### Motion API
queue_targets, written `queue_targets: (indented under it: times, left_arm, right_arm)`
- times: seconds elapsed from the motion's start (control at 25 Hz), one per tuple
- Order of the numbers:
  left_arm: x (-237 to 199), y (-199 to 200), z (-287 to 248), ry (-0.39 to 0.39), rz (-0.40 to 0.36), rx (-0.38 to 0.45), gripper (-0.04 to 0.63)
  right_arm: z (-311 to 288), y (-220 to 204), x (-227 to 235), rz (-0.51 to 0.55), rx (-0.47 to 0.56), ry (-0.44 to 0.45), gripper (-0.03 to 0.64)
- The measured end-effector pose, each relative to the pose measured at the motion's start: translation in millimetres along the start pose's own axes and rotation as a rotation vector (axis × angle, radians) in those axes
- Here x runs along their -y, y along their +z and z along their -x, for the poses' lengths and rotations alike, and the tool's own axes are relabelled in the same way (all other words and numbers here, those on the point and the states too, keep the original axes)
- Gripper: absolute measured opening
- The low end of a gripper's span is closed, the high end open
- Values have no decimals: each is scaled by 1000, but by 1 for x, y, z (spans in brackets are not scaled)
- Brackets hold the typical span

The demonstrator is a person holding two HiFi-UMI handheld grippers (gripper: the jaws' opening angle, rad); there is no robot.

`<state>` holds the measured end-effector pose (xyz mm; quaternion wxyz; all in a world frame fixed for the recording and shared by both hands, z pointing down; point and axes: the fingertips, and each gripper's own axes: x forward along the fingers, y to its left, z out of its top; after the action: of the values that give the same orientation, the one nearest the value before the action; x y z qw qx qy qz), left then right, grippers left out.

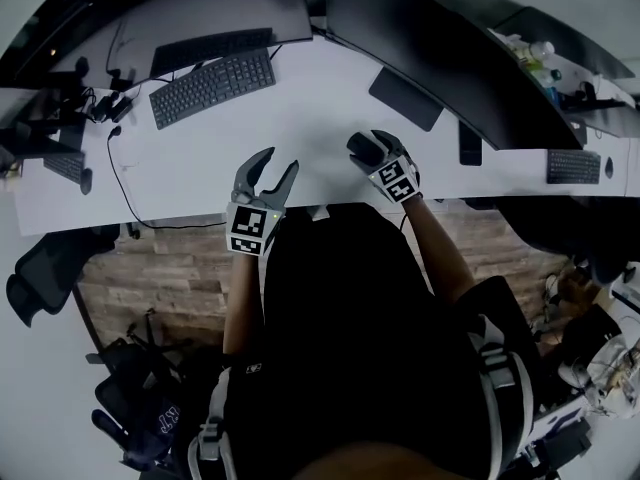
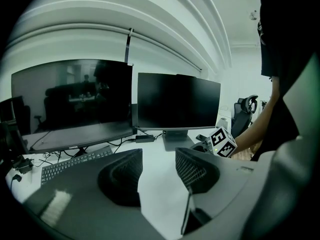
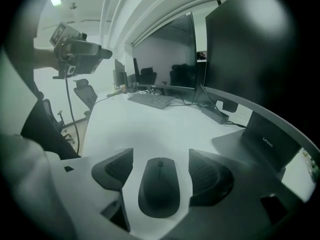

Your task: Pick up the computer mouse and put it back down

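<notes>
- Mouse [image 3: 159,186] lies flat on the white desk [image 1: 300,118]. In the head view it is well to the right of the keyboard [image 1: 212,86] and nearer the person than the keyboard is.
- Right tongs [image 3: 161,156] straddle the mouse with jaws spread wide, one pad on each side. A strip of bare desk shows between each pad and the mouse's flanks, so they are released and gripping nothing.
- Left tongs [image 2: 159,156] hover over bare desk, nearer the person than the keyboard and between it and the mouse. Their jaws are apart with nothing between them.
- Progress, as I judge it: the mouse is down on the desk and nothing squeezes it. That fits either end of the job: lined up for the pinch, or let go after the set-down. The pictures alone do not settle which.
- If the lift is yet to come, the steps left are to close on the flanks, raise, lower and release. If it is done, only backing the right tongs away remains.
</notes>
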<state>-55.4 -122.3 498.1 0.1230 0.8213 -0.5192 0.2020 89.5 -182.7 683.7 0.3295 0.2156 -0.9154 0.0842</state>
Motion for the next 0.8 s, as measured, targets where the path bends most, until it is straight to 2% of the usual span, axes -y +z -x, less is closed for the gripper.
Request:
queue_targets:
  times: [0.6,0.8]
  left_arm:
    - [-26,-2,6,-62,-26,30,206]
    - [-36,-6,13,-83,-36,34,206]
  right_arm:
    - [22,46,-8,6,52,-115,342]
    - [26,60,-16,22,36,-161,345]
